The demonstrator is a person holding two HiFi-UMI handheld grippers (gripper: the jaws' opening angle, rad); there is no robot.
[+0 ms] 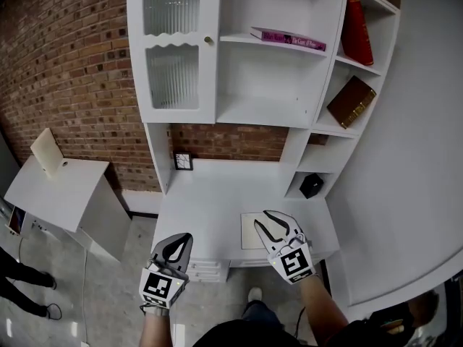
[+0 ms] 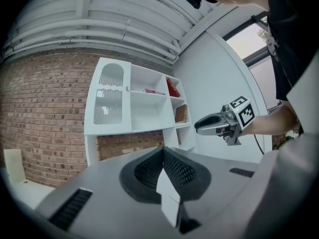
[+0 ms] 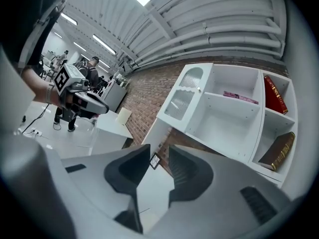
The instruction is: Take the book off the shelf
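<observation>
pink book [image 1: 288, 40] lies flat up on the shelf [image 1: 235, 40], long side left-right, nearer the slightly spread, empty right tool [image 1: 261, 217] than the pressed-together left tool [image 1: 187, 237].

The smooth, matt-painted white shelf unit [image 1: 260, 114] has ribbed frosted-glass door panels [image 1: 171, 6], the red brick wall [image 1: 65, 56] looks rough, the red hardback book [image 1: 357, 31] glossy, the brown book [image 1: 351, 101] leathery, the grey floor [image 1: 94, 295] polished.

White shelf [image 1: 260, 114], red book [image 1: 357, 31], brown book [image 1: 351, 101], red-brick wall [image 1: 65, 63].
</observation>
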